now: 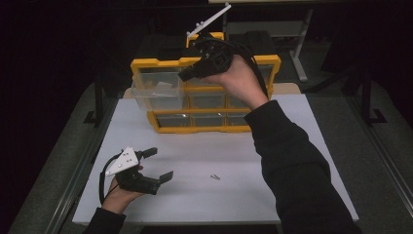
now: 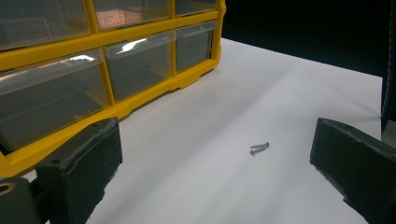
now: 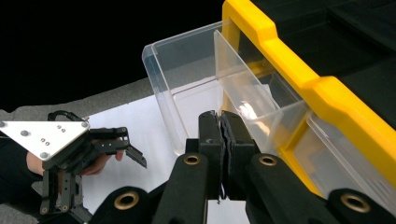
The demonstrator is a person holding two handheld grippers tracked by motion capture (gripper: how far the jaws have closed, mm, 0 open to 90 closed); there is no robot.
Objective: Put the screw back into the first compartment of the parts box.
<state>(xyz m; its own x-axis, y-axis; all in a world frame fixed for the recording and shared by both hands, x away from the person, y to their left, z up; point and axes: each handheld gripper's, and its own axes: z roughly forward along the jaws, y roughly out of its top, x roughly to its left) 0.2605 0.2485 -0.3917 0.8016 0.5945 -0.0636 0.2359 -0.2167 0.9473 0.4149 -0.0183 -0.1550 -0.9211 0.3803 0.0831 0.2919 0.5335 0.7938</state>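
White surface [image 1: 272, 165]: top-left drawer [image 1: 158, 92] pulled out; two screws [image 1: 215, 177] still loose. Right tongs [image 3: 221, 122] closed empty, left tongs [image 1: 160, 165] wide open.

Clear plastic drawer [image 1: 157, 91] pulled partway out of top-left slot of yellow organizer [image 1: 209, 62], upright and level, open top, thin divider across inside. Sits just ahead of right gripper [image 3: 221, 122], whose jaws are pressed together with nothing between, raised beside drawer's inner end.

Two small grey screws [image 2: 259, 148] lie side by side on white table, touching, between spread jaws of left gripper [image 1: 158, 165], ahead of them.
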